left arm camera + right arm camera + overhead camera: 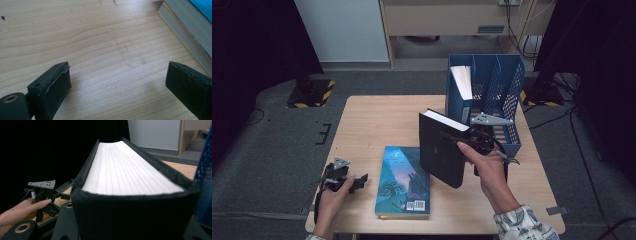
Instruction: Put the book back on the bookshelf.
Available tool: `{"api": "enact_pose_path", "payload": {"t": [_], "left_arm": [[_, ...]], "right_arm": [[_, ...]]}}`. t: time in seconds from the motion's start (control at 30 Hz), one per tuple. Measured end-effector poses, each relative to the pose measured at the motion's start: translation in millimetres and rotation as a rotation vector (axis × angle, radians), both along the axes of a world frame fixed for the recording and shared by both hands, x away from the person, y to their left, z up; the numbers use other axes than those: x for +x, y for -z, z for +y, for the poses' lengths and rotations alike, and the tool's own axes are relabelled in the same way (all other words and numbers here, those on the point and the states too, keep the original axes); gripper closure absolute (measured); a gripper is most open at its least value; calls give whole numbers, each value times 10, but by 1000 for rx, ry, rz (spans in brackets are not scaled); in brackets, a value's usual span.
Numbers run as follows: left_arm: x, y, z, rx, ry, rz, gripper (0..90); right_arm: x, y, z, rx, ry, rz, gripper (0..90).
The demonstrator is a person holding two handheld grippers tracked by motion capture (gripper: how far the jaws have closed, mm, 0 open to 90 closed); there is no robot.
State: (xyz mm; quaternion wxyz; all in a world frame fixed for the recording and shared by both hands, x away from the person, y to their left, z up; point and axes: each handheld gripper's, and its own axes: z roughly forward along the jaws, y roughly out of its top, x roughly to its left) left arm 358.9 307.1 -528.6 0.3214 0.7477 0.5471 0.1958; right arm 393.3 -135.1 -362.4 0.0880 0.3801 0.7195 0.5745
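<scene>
A thick black book [441,150] stands upright above the table's middle, its white page block [130,170] facing up. My right gripper [453,138] is shut on it, one jaw against each cover, and in the right gripper view [130,230] the jaws flank the spine end. A blue paperback [404,182] lies flat on the table near the front edge, just left of the black book. My left gripper [356,183] rests low at the table's front left, open with bare wood between its jaws [117,82]. The paperback's page edge [185,27] lies off its right jaw.
A blue mesh file organizer [492,95] stands at the back right of the wooden table [377,120], with white papers [462,82] in its left slot. Its mesh wall [203,170] is close beside the held book. Dark floor surrounds the table.
</scene>
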Motion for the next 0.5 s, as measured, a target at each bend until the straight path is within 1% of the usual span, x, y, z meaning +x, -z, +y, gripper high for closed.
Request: {"api": "enact_pose_path", "payload": {"t": [0.23,0.5], "left_arm": [[-1,4,1,0,3,5,53],[1,14,-19,0,11,15,53]], "right_arm": [[-83,40,-185,-2,11,2,528],[-169,65,-418,-4,41,6,529]]}}
